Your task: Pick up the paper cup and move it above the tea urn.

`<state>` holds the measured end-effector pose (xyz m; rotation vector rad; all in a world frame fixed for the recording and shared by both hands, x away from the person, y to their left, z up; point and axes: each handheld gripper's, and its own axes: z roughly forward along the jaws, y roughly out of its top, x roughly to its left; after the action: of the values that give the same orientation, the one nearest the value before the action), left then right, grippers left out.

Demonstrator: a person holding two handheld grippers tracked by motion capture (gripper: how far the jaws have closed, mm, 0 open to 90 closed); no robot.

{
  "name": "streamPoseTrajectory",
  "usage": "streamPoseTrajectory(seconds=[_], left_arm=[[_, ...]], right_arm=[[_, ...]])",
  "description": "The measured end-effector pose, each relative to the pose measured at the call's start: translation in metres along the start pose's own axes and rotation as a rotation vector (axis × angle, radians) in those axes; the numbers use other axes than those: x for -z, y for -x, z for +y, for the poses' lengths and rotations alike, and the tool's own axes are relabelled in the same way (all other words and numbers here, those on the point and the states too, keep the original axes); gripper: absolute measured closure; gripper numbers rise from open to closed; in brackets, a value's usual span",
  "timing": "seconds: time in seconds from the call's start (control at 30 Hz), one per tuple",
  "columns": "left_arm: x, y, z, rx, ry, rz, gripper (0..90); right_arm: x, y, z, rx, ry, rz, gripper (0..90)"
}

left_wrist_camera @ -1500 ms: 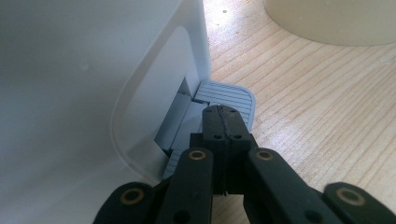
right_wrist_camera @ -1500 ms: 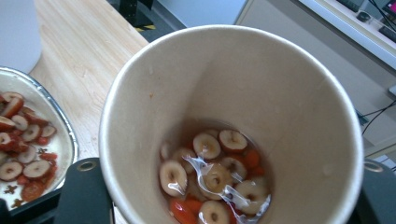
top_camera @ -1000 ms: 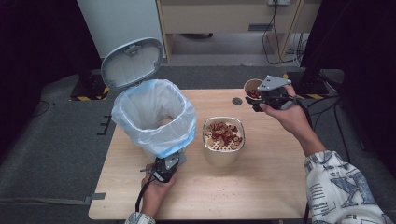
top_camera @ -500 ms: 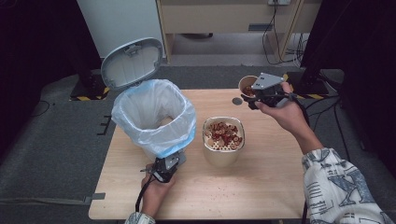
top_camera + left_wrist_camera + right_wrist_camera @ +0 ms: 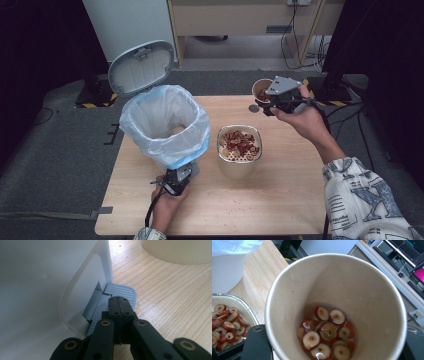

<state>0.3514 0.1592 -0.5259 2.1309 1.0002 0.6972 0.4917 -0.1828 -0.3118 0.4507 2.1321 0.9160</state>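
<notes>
On the wooden table (image 5: 280,200), the right gripper (image 5: 272,100) sits at about one o'clock in the high view, its jaws pinching a paper cup (image 5: 261,90) by the near wall and holding it lifted above the table's far edge. The right gripper view looks straight down into that cup (image 5: 352,285): red-and-white date slices (image 5: 325,333) lie in a little liquid at the bottom, and the cup stands close to upright. A small dark disc (image 5: 254,108) lies on the table just beside the cup, at its seven o'clock. At the table's centre stands a cream bowl (image 5: 239,167) with a strainer insert full of the same slices — its rim also shows at nine o'clock in the right gripper view. At ten o'clock from the bowl stands a white pedal bin (image 5: 167,160) lined with a pale blue bag (image 5: 165,125), its lid (image 5: 142,67) raised toward eleven o'clock. The left gripper (image 5: 175,181) is at the bin's foot, at six o'clock; in the left gripper view its jaws are pressed together with nothing between them, their tips resting on the grey ribbed pedal (image 5: 125,291) — the bin's white wall (image 5: 45,290) is at nine o'clock.
</notes>
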Motion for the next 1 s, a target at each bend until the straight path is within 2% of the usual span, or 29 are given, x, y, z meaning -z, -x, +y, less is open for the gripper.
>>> streamPoseTrajectory(seconds=[0.17,0.23,0.27,0.4,0.53,1.0], left_arm=[[0.0,0.0,0.0,0.0,0.0,0.0,89.5],[0.0,0.0,0.0,-0.002,-0.001,0.0,89.5],[0.001,-0.001,0.0,-0.02,-0.017,0.003,89.5],[0.0,-0.001,0.0,-0.011,-0.01,0.003,89.5],[0.0,-0.001,0.0,-0.01,-0.009,0.002,89.5],[0.0,-0.001,0.0,-0.01,-0.011,0.002,89.5]], right_arm=[[0.001,0.001,0.003,0.007,-0.002,-0.008,32.2],[0.002,0.0,0.007,0.028,-0.003,-0.009,32.2],[0.002,0.0,0.007,0.028,-0.003,-0.009,32.2],[0.003,0.001,0.009,0.022,-0.002,-0.013,32.2],[0.003,-0.003,0.014,0.043,0.002,-0.002,32.2],[0.002,-0.004,0.021,0.058,0.004,-0.006,32.1]])
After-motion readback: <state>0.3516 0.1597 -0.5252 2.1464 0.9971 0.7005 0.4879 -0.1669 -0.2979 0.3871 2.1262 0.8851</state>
